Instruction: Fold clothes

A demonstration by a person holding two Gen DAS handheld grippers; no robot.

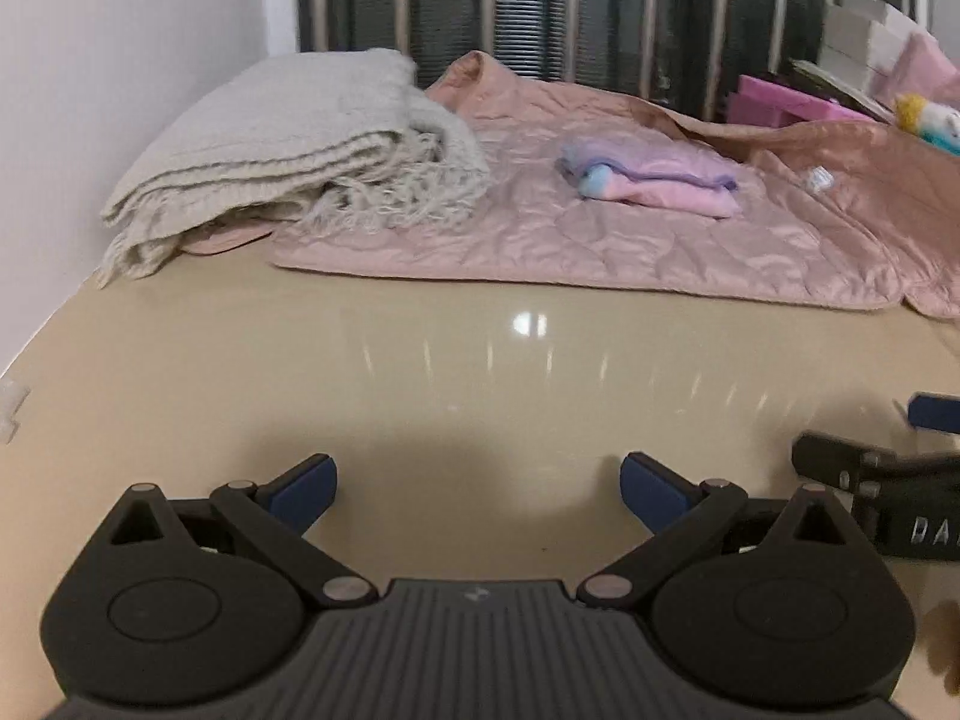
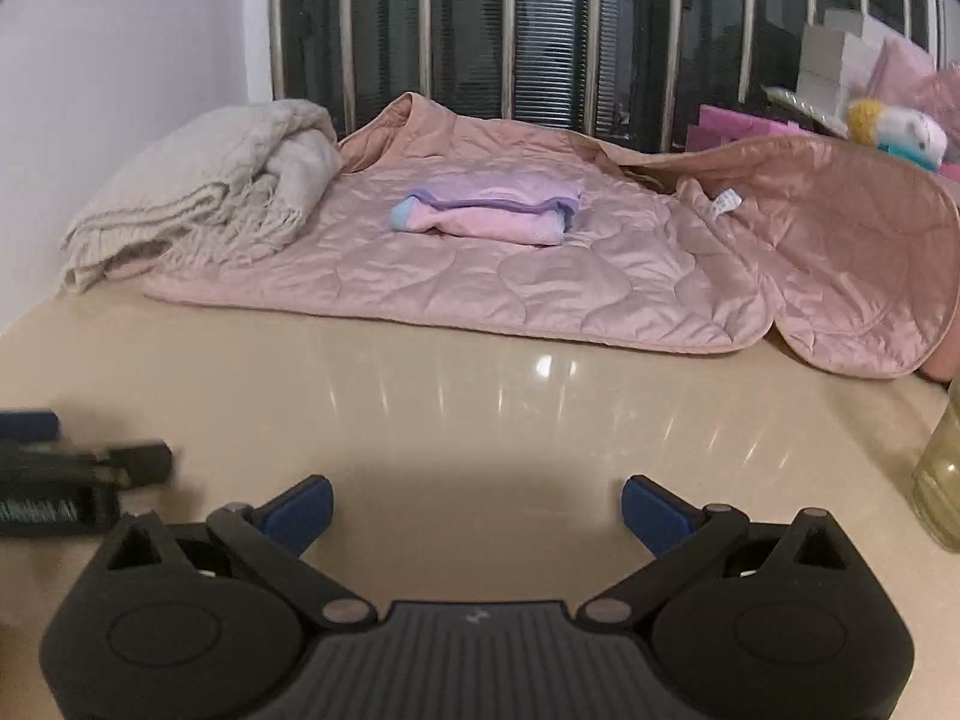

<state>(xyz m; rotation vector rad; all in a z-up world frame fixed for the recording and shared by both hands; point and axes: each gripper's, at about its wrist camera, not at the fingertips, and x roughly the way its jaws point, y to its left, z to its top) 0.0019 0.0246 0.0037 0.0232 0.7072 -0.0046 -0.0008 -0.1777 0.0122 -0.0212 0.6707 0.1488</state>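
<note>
While both grippers are hovering low over the bare beige worktop (image 2: pixel 480 396), nothing is being held: the left gripper (image 1: pixel 478 483) is keeping its blue-tipped fingers (image 1: pixel 309 480) spread wide, and the right gripper (image 2: pixel 477 507) is doing the same. Judging from this, the work is sitting between garments, at the point of reaching for the next piece. The pink quilted jacket (image 2: pixel 600 276) is lying spread and rumpled beyond the grippers, well apart from both, with one side flopping over on its right. A small folded pink and lilac garment (image 2: pixel 492 216) is resting on the middle of the jacket, already looking finished. A cream fringed blanket (image 1: pixel 288 150) is lying folded just left of the jacket, touching its edge. A yellowish glass (image 2: pixel 939 480) is standing near the jacket's right end, beside the right gripper. The next move is probably calling for both grippers to travel forward to the jacket's near hem, perhaps after shifting the small garment off it.
</note>
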